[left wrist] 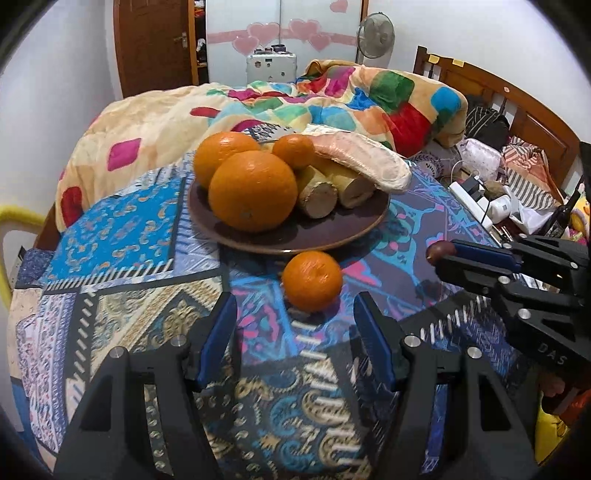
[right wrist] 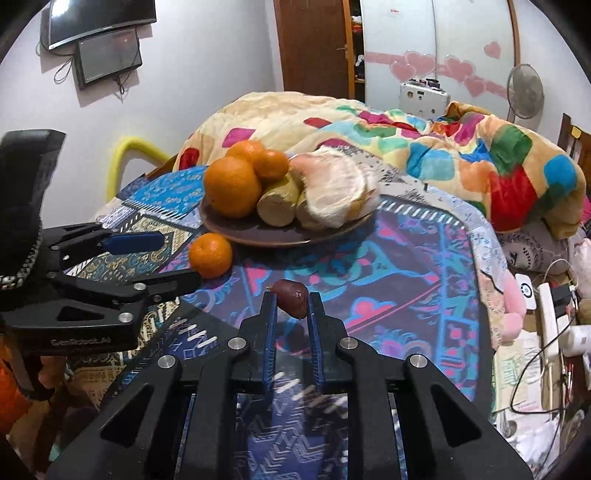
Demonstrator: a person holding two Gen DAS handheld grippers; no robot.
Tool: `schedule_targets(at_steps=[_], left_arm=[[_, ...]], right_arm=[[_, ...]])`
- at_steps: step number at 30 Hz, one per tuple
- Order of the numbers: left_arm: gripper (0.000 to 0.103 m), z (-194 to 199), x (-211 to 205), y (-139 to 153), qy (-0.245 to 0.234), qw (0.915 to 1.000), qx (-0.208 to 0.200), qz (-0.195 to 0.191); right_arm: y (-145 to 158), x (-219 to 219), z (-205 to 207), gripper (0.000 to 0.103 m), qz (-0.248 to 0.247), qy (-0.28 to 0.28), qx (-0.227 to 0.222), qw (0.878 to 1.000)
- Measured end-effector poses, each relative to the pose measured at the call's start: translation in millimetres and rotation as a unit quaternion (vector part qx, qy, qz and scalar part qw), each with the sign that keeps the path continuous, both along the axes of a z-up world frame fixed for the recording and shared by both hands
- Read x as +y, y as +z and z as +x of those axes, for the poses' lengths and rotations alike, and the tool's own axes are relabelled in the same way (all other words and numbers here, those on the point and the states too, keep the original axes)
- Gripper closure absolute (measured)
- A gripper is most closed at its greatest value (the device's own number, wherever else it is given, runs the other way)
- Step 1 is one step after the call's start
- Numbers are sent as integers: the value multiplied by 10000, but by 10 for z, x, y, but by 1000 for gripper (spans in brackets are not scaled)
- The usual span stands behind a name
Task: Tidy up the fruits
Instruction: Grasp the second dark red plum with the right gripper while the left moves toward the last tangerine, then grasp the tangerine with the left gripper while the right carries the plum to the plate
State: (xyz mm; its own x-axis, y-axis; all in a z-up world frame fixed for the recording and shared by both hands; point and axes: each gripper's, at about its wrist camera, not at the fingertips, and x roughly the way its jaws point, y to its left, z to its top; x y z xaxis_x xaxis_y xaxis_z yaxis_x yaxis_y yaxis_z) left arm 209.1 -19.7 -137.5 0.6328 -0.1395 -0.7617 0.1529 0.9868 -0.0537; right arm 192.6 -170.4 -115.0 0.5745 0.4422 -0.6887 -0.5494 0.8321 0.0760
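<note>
A dark brown plate (left wrist: 317,236) on the patterned tablecloth holds oranges (left wrist: 253,190), cut beige stalk pieces (left wrist: 319,197) and a peeled pomelo segment (left wrist: 364,162). A small mandarin (left wrist: 312,280) lies on the cloth just in front of the plate, between and slightly beyond the tips of my open left gripper (left wrist: 295,314). My right gripper (right wrist: 291,304) is shut on a small dark reddish-brown fruit (right wrist: 292,293), held above the cloth. The right gripper also shows in the left wrist view (left wrist: 441,254), right of the mandarin. The left gripper shows in the right wrist view (right wrist: 173,254), with the mandarin (right wrist: 210,254) at its tips.
The table (right wrist: 406,266) stands against a bed with a colourful blanket (left wrist: 332,96). A yellow chair back (right wrist: 125,155) is at the table's left. Power strips, chargers and cables (right wrist: 546,317) lie at the right edge. A fan (left wrist: 375,35) stands behind.
</note>
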Motion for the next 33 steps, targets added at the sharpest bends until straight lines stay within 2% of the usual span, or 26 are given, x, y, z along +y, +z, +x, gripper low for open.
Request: schedule_targets(at_steps=[3,8,14,17,24,33], left_arm=[[39,86,-30,-30,11,10000,77,-24],[47,149,-76,-45,27,9999,103,56],[65,160,-87,-60,-71,9999,133,-10],[66,137,-111,-50,-67,9999,81,81],[66,92,-7,95,15,9999,-104,-97],[66,258,50,216,-40,9994,-223,-254]], right_arm=[[30,-57,23,88,0,-52,-56,10000],[32,-123,67,88,44,-94,-69,9999],[20,-122,128,88,126,-80,-39,9999],[7,-98,143,88,153,-58,-7,9999],[57,-33,172,88,153,1,-79,9999],[91,172,365,88,28,64,-155,9999]])
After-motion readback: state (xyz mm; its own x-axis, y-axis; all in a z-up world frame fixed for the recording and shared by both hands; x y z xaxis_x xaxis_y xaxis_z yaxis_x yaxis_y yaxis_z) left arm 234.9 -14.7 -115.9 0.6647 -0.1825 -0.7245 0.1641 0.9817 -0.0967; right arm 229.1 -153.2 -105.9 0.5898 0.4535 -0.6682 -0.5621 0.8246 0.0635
